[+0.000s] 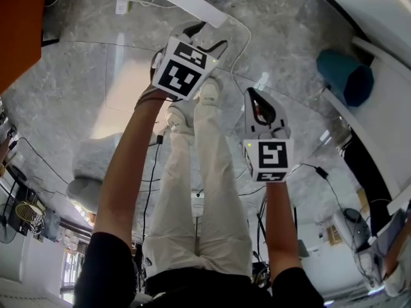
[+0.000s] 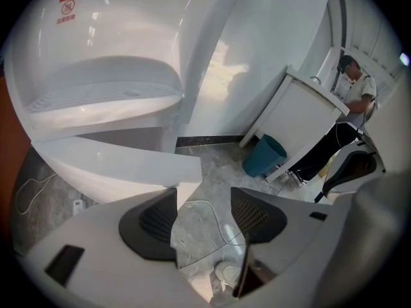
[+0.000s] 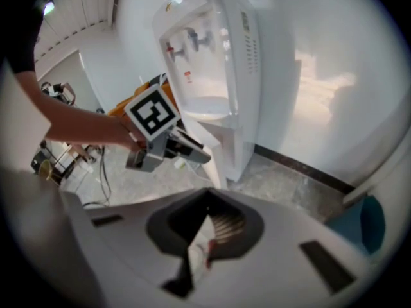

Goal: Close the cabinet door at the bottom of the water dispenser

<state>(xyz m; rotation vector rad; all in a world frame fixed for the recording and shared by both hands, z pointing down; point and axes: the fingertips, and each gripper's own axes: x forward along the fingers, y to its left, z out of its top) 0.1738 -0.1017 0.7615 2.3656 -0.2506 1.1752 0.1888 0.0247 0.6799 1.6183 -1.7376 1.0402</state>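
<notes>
Cabinet door (image 2: 122, 162) stands open at the foot of the water dispenser (image 3: 218, 56); both grippers empty.
Left gripper (image 2: 204, 197): jaws wide apart, only grey marble floor (image 1: 96, 76) between them, close to the door's free edge. Right gripper (image 3: 207, 210): jaws drawn almost together on nothing, held further back. A teal bin (image 2: 263, 156) sits by the wall under a white table (image 2: 308, 117); its contents cannot be made out. Only the left gripper view shows a person (image 2: 350, 85) at that table, and only the right gripper view shows the taps (image 3: 192, 40).
</notes>
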